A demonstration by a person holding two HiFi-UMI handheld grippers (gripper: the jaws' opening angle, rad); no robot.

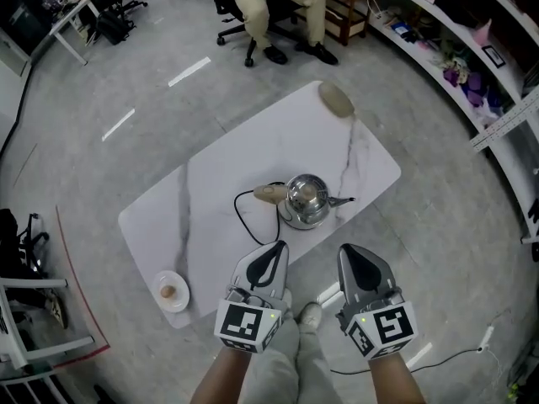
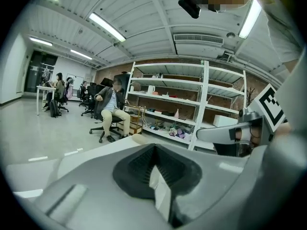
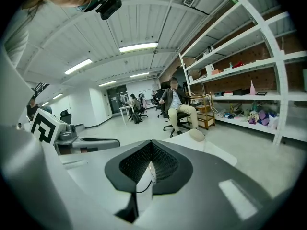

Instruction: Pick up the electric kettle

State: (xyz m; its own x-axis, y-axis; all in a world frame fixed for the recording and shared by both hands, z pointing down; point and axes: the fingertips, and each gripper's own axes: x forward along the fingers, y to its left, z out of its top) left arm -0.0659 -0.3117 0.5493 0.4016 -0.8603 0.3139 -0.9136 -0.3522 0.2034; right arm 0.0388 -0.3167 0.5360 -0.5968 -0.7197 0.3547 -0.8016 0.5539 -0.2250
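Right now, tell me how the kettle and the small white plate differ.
The kettle is shiny metal with a tan handle and black cord; the plate is flat and white. The kettle stands mid-table; the plate lies at a near corner, holding a brown item. Both rest on the marble table.

Held low, side by side and pointing forward, left claw (image 1: pixel 276 249) and right claw (image 1: pixel 347 252) both have jaws pressed together.

One desk (image 1: pixel 219 175) carried one kettle (image 1: pixel 305 199), one plate (image 1: pixel 172 292) at its near left corner and one tan oval lump (image 1: pixel 337 100) at its far right end. There were two grippers: left gripper (image 1: pixel 271 257), right gripper (image 1: pixel 354 261).
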